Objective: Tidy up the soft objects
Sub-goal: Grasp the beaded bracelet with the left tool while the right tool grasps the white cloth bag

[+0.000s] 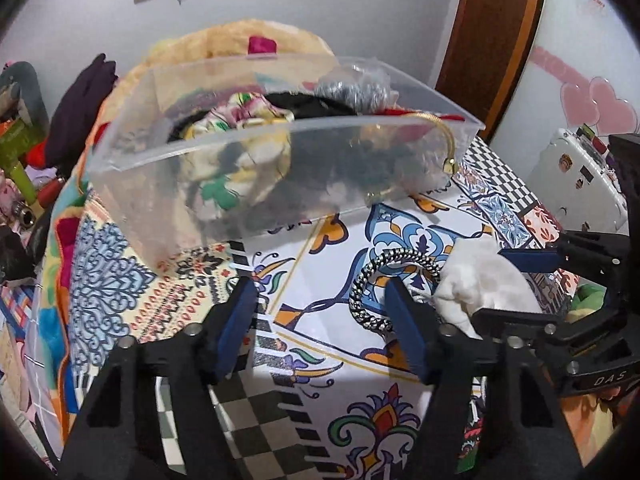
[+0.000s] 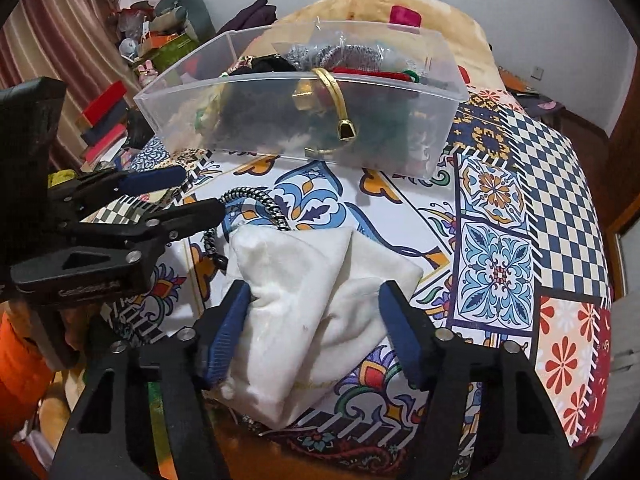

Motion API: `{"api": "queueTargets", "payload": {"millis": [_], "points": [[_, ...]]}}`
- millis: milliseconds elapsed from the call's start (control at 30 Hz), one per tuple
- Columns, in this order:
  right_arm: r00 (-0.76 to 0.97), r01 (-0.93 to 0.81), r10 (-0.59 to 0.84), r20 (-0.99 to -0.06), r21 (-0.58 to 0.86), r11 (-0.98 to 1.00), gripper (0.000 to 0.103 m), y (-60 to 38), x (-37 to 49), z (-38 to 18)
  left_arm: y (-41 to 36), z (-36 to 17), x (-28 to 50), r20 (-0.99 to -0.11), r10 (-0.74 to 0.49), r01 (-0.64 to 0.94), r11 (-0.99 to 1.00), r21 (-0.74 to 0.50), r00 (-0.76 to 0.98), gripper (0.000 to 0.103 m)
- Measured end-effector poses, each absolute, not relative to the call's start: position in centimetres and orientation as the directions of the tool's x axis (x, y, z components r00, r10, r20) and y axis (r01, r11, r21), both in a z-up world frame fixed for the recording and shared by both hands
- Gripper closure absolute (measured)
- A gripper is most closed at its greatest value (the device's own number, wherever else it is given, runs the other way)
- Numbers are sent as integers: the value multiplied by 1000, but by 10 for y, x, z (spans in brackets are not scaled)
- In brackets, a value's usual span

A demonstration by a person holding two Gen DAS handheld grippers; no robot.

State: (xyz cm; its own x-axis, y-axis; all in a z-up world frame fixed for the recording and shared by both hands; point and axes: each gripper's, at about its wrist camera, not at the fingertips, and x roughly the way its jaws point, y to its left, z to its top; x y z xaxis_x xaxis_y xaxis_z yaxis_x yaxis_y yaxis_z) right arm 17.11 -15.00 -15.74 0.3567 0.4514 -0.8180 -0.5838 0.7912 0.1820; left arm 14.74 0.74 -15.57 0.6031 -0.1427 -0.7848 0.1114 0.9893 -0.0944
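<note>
Right wrist view: the white soft cloth pouch (image 2: 316, 300) lies crumpled on the patterned tile-print bench cover (image 2: 496, 208), between the spread blue-padded fingers of the right tool (image 2: 316, 328).
Right tool: jaws wide, straddling the pouch; the left pad touches its edge, the right pad stands just beside it, and nothing is gripped.
Braided ring: a black-and-silver braided bracelet (image 2: 256, 208) lies on the cover just behind the pouch, its near end tucked under the pouch's edge.
Left tool: seen from the side (image 2: 200, 196), jaws parted, hovering over the bracelet, left of the pouch.
Left wrist view: the left tool (image 1: 320, 308) is wide, with nothing between its pads; the bracelet (image 1: 374, 280) lies just beside its right finger, touching the pouch (image 1: 480, 280).
Clear plastic bin: this rectangular box (image 2: 400, 92) stands behind the pouch, well apart, filled with fabric pieces, a grey knit item (image 2: 316, 54) and a gold curved band (image 2: 334, 100).
Beyond the bin: a tan plush blanket (image 2: 360, 6).
</note>
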Motion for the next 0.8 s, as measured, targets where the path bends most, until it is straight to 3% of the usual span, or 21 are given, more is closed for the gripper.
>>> {"api": "queueTargets", "payload": {"millis": [67,167,267,333,400,500,800], "points": [[368,-583,443,-817,169,795,49,-149,170,-157,5,-156,150,-786,-131,118,990,-74,604,41],[382,-582,438,-814,157,798,67,-148,168,-156,-3,-157,154,-789,-119,137,990,-45,603,53],[394,-573,433,-810,152,805,78,-151,170,-158,-6,-158,153,-783,-99,150,989,-8,614,71],[404,-566,436,-804,155,810,84,-155,173,-155,-6,-158,154,-780,-100,155,988,-4,618,90],[428,-556,436,-792,150,818,86,-160,173,-151,-2,-158,155,-780,-115,153,988,-25,615,97],[460,-548,445,-768,149,823,89,-168,171,-140,7,-156,151,-775,-150,148,986,-74,614,98],[541,-542,493,-681,167,824,89,-178,168,-98,14,-122,122,-692,-149,149,987,-60,706,98]]}}
